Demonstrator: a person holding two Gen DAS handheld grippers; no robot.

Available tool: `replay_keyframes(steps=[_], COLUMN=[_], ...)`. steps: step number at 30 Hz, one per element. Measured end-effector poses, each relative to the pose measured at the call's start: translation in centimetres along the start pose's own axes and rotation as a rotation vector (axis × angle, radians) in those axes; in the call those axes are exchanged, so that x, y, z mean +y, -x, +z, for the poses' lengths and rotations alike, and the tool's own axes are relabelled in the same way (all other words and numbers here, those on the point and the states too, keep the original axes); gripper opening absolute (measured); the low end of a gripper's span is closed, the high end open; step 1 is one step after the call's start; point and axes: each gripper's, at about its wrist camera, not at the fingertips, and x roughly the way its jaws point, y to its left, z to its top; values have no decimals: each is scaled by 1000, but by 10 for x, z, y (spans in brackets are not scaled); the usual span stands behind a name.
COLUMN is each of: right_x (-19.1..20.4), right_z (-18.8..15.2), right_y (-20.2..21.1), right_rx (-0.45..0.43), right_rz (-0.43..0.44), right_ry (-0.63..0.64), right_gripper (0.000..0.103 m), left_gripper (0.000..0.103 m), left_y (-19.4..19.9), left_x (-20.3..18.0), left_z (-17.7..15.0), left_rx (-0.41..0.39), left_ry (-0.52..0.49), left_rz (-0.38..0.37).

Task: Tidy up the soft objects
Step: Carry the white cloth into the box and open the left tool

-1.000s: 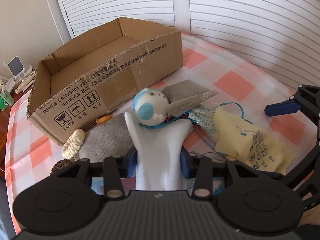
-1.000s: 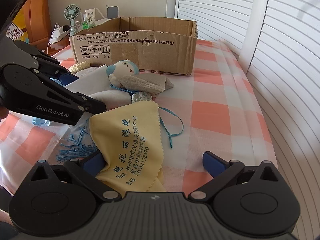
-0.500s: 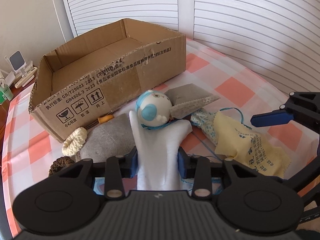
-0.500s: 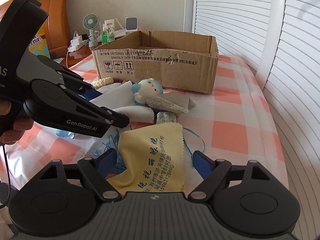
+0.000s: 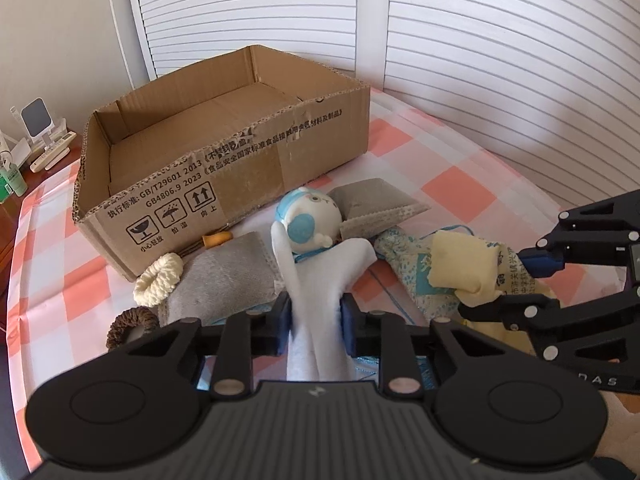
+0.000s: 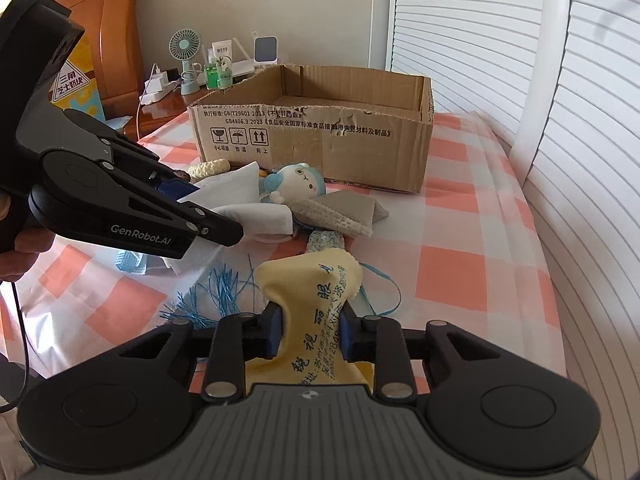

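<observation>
A bed (image 6: pixel 472 216) covered with a pink-and-white checked sheet is seen, with white slatted shutters (image 5: pixel 500 48) behind it. An open cardboard box (image 5: pixel 224 152) is set on the sheet toward the far side; no contents can be made out inside.

Just in front of the box a heap of soft things is spread. A white cloth (image 5: pixel 320 280) is gripped by the left gripper (image 5: pixel 316 322); its fingers have just been closing and are now pressed narrow on the bunched cloth. A yellow cloth (image 6: pixel 308 304) printed with blue characters is gripped by the right gripper (image 6: pixel 310 330); its fingers have just been closing from wide and are now clamped on the gathered fabric, which is puckered upward between them.

A grey cloth (image 5: pixel 224 276) is laid left of the white cloth. A second grey folded cloth (image 5: pixel 372 204) is placed beside a round blue-and-white plush toy (image 5: pixel 308 222), which touches the far end of the white cloth. A blue-patterned pouch (image 5: pixel 404 256) is found between the toy and the yellow cloth. A cream hair tie (image 5: pixel 158 278) rests against the box corner; a brown hair tie (image 5: pixel 132 322) is near it. Blue tassel threads (image 6: pixel 216 292) are strewn on the sheet
</observation>
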Motion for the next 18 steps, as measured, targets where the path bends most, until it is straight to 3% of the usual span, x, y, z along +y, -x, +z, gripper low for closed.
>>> replay_keyframes(steps=[18], right_x=[3], right_z=[18], right_y=[42], right_rx=[-69], right_rz=[-12], right_ry=[75], right_gripper=[30], left_gripper=[23], left_y=[61], left_x=[10], left_z=[10], left_rx=[-68], left_ry=[15], left_rz=[17])
